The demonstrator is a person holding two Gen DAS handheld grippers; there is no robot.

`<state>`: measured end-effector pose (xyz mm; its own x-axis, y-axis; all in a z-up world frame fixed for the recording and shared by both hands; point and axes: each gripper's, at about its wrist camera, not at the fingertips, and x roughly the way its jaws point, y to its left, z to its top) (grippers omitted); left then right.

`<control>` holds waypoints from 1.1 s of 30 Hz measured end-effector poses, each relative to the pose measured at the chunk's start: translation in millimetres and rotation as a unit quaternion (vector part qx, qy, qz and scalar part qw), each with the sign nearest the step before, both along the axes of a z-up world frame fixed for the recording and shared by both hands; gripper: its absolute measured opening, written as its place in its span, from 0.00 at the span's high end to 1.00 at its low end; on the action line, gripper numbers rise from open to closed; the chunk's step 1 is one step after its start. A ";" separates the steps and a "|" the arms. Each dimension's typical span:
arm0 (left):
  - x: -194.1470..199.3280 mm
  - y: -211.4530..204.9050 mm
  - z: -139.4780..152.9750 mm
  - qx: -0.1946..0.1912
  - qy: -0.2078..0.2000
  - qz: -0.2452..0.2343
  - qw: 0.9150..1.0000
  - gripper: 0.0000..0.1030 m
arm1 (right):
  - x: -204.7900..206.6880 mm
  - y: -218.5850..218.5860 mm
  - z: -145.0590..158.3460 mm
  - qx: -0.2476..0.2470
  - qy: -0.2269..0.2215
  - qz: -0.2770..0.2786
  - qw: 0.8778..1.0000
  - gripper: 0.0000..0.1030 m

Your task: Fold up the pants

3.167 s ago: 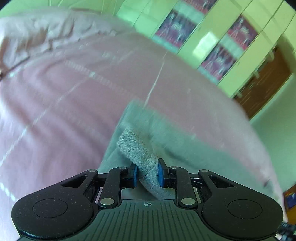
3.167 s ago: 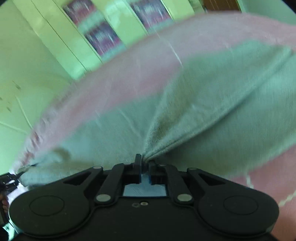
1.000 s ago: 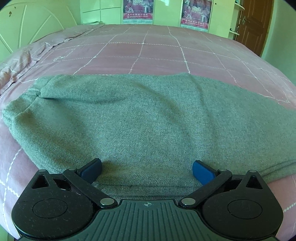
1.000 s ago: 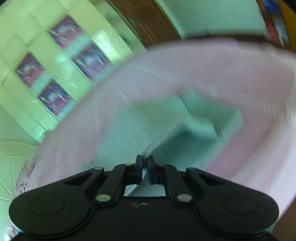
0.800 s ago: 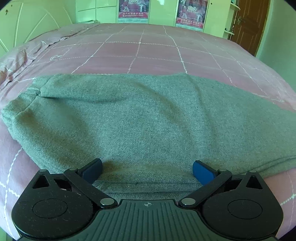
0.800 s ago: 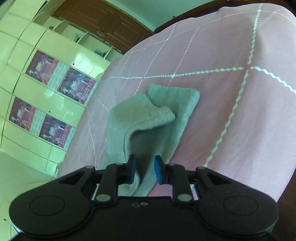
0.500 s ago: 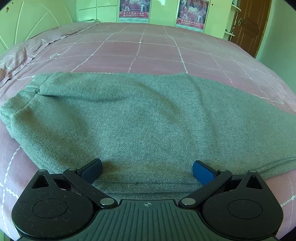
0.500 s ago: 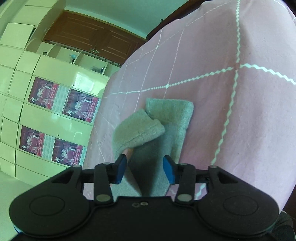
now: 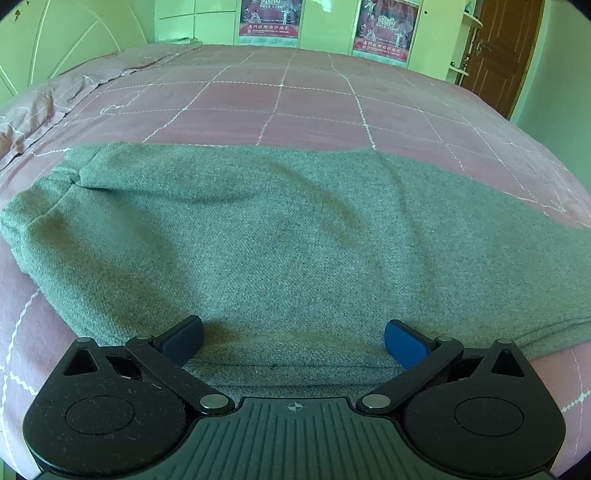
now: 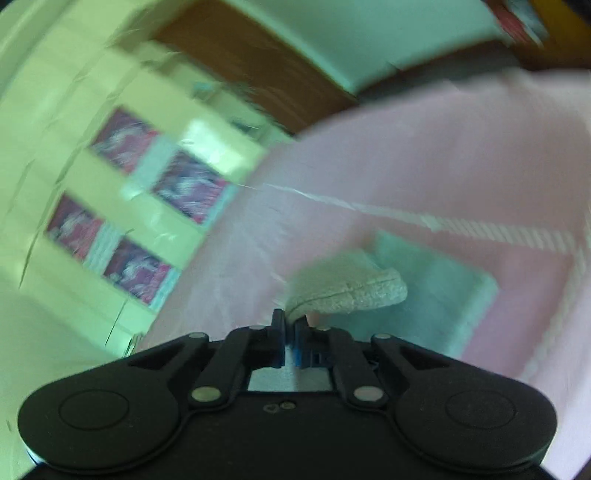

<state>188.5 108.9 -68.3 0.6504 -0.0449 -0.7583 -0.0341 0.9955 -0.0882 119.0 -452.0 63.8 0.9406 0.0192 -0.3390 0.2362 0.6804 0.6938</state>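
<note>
The grey pants (image 9: 295,236) are spread flat across a pink quilted bedspread (image 9: 295,96) stitched with white zigzag lines in a grid. In the left wrist view the waist end is seen at the left, with a shallow fold near its upper corner, and the fabric runs off the right edge of the picture. The left gripper (image 9: 293,338) is held low over the near edge of the pants, its jaws spread wide; the blue pads (image 9: 183,338) are seen at either side of a broad stretch of cloth, and nothing is gripped between them. Whether the pads rest on the fabric cannot be told.

The right wrist view is blurred by motion. The right gripper (image 10: 290,325) is shown with its jaws brought together, and a thin edge of the grey cloth is pinched between them. From that pinch a raised flap of the leg end (image 10: 347,288) is lifted off the bed, while the rest of the leg is left lying flat on the bedspread just beyond it and to the right.

Behind the bed, pale cupboard doors bearing red posters (image 9: 384,27) are seen, and a brown wooden door (image 9: 506,55) is visible at the far right.
</note>
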 end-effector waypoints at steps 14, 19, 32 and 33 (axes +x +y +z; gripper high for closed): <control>1.4 2.5 0.1 0.001 0.004 -0.011 1.000 0.00 | -33.4 -68.1 -84.0 0.157 0.054 -0.044 0.985 0.77; 3.1 -1.5 -0.4 0.008 0.005 -0.009 1.000 0.00 | -5.6 -66.1 -57.8 0.089 0.070 -0.023 0.993 1.00; 1.7 -3.0 -0.4 0.009 0.005 -0.012 1.000 0.00 | -3.1 -75.8 -106.3 0.040 0.113 -0.010 0.993 1.00; 1.4 -2.5 -0.4 0.008 0.006 -0.013 1.000 0.00 | -7.6 -77.4 -111.0 0.058 0.101 -0.016 0.993 1.00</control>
<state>189.9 106.4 -68.6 0.6407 -0.0498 -0.7662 -0.0088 0.9974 -0.0722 111.4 -529.4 -47.3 0.8548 0.0398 -0.5174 0.3984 0.5885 0.7035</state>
